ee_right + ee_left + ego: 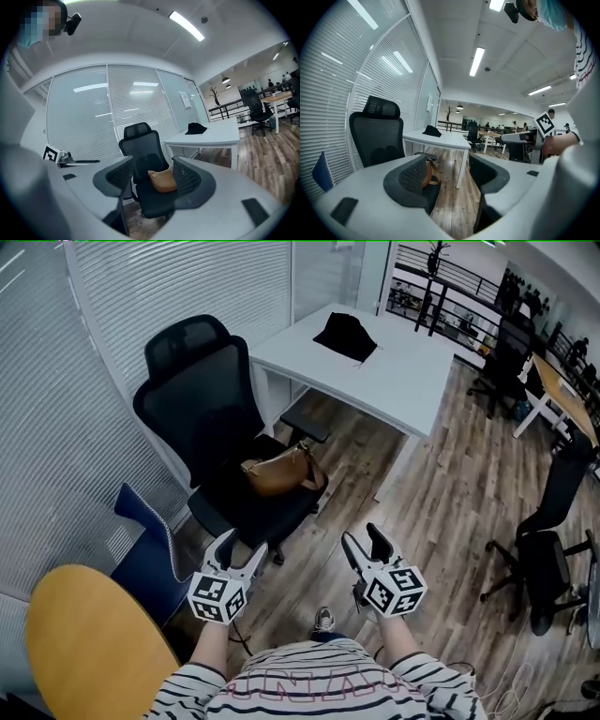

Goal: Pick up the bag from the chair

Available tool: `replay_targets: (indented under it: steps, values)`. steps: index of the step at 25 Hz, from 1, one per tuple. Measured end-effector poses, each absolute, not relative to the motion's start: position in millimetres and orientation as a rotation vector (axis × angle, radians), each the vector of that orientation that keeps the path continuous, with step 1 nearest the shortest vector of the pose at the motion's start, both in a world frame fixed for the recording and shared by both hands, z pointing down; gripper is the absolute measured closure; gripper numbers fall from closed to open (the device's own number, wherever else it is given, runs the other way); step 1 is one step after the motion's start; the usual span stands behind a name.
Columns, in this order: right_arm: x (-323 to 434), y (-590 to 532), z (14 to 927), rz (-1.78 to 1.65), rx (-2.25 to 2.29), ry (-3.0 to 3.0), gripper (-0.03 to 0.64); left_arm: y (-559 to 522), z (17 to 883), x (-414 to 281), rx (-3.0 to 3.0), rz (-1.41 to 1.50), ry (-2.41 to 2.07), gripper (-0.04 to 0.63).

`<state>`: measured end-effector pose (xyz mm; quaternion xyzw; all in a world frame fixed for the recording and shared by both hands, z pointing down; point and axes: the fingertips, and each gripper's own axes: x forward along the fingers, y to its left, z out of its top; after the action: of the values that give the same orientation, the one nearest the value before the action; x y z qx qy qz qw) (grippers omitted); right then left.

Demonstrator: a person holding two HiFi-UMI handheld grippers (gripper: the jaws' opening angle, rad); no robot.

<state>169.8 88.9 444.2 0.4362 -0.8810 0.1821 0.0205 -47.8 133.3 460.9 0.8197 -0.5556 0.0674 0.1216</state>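
Wood-plank floor; blinds-covered glass wall left; white desk far; strip lights overhead; office chairs right.

no readable text or numbers, lettering on striped shirt illegible

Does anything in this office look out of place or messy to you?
Only small things: a brown bag lies slumped on the seat of the black office chair, where someone would sit, and a dark crumpled item sits alone on the white desk. Nothing looks spilled or broken.
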Motion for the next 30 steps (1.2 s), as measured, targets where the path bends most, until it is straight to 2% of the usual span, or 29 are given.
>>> replay_targets:
  steps: [14, 21, 30]
  values:
    - [186, -21, 469, 0.586, 1.039, -2.798, 0.356, 66, 474, -20, 2.195, 0.193, -1.854, 0.331]
    - [171, -55, 482, 0.608, 1.003, -2.794, 0.356, 48, 488, -37, 2.104, 0.181, -1.915, 0.331]
    - [125, -105, 498, 0.603, 1.016, -2.749, 0.356, -4, 515, -91, 2.059, 0.192, -1.877, 0.331]
